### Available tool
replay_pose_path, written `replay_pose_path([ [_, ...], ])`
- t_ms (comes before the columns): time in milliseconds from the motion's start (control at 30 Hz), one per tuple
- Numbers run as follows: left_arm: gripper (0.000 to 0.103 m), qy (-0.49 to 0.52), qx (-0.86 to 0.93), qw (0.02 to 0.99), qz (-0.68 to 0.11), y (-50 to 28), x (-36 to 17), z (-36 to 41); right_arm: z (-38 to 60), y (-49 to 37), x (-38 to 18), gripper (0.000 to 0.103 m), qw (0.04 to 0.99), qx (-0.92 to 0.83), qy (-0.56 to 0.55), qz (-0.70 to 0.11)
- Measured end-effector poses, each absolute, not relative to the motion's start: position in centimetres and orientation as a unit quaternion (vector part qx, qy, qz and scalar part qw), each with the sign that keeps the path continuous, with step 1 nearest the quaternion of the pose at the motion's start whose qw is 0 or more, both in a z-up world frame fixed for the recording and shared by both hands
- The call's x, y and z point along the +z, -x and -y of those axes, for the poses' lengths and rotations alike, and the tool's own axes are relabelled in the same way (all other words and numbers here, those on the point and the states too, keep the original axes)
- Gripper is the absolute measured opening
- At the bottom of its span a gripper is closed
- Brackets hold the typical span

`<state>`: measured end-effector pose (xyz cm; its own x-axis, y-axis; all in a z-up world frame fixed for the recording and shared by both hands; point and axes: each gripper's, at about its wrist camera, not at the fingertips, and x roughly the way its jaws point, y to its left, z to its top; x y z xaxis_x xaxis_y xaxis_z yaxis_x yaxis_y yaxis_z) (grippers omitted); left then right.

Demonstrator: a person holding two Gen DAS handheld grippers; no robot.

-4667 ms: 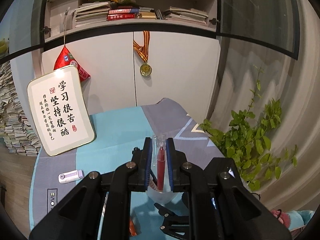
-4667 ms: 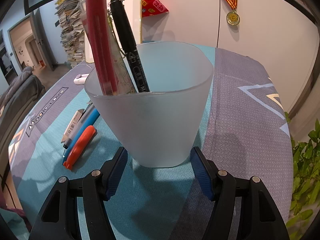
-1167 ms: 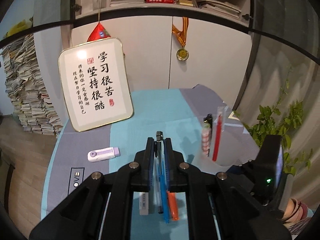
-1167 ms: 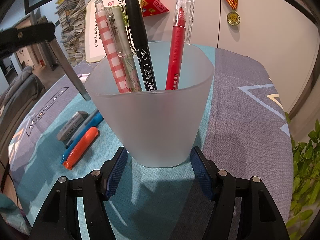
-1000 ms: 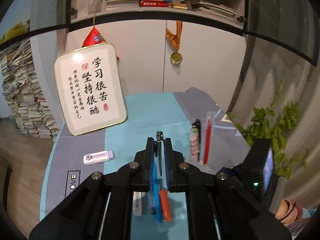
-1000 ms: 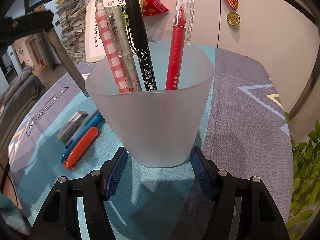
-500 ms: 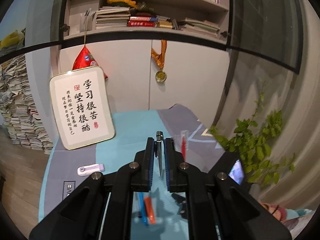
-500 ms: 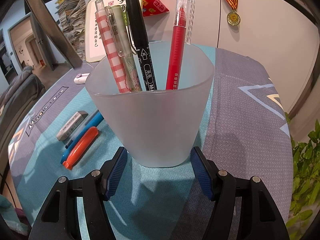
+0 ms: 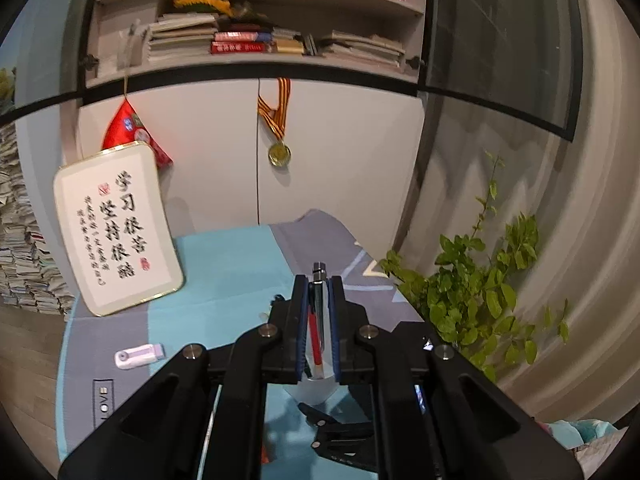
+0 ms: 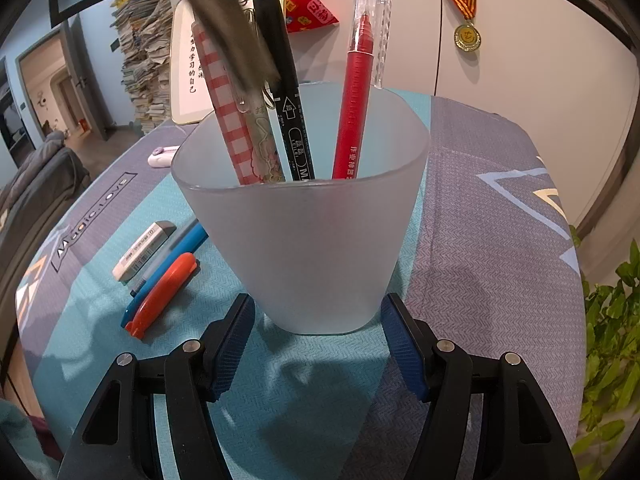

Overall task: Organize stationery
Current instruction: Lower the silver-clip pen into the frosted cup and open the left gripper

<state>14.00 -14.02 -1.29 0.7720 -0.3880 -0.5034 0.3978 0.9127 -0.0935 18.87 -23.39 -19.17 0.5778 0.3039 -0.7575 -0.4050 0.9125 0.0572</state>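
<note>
Your left tool (image 9: 318, 280) is clenched on a dark pen (image 9: 319, 294), holding it above the frosted cup (image 10: 308, 240); in the right view its blurred tip (image 10: 224, 20) hangs over the rim. Your right tool (image 10: 318, 334) grips the cup at its base, pads against both sides, on the table (image 10: 480, 240). In the cup stand a checked pen (image 10: 226, 108), a black marker (image 10: 286, 92) and a red pen (image 10: 352, 104). Left of it lie an eraser (image 10: 144, 250), a blue pen (image 10: 168, 276) and an orange pen (image 10: 164, 290).
</note>
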Motion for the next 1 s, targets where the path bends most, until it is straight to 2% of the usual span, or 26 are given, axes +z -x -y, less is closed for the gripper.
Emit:
replay_pose_path([
  [1000, 0.009, -0.062, -0.196, 0.920, -0.333, -16.5, -5.4, 16.9, 22.9, -18.8, -19.4, 0.067, 0.886, 0.200, 0.063, -0.414],
])
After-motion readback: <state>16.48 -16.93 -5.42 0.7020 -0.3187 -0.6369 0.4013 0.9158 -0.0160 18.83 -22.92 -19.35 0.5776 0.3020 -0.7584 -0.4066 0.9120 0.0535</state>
